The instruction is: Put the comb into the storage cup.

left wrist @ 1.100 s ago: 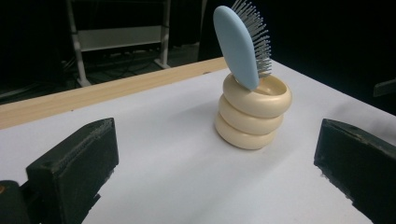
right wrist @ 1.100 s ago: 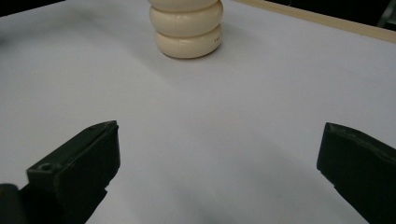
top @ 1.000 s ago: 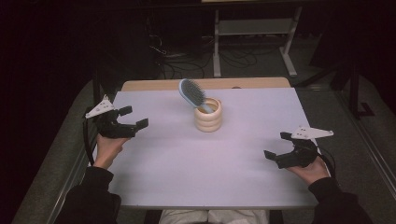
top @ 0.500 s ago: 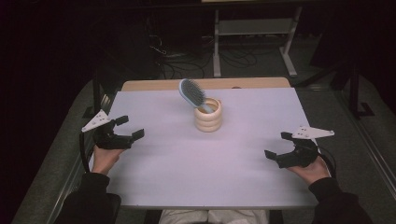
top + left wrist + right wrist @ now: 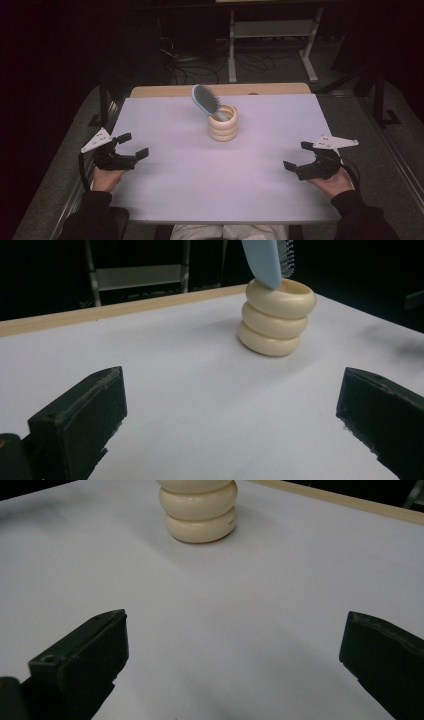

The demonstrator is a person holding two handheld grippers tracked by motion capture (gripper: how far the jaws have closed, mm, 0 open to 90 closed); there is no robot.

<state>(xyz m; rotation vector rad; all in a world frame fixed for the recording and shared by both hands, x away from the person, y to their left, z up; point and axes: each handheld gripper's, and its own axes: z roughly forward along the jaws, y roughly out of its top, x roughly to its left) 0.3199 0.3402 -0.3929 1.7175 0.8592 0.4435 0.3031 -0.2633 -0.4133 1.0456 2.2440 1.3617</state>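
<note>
A cream ringed cup (image 5: pixel 223 129) stands upright toward the far middle of the white table (image 5: pixel 200 190), a light blue hairbrush (image 5: pixel 206 100) leaning out of it, head up and tilted left; the left gripper (image 5: pixel 134 145) rests near the left edge, jaws spread wide, holding nothing; the right gripper (image 5: pixel 296 156) sits near the right edge, likewise wide open and empty; both well apart from the cup.

A white table (image 5: pixel 220 190) with a pale wooden far edge stands in a dark room. Behind it, a light metal shelf frame (image 5: pixel 272 30) rises from grey floor (image 5: pixel 345 90), with black cables (image 5: pixel 200 62) tangled beside it.
</note>
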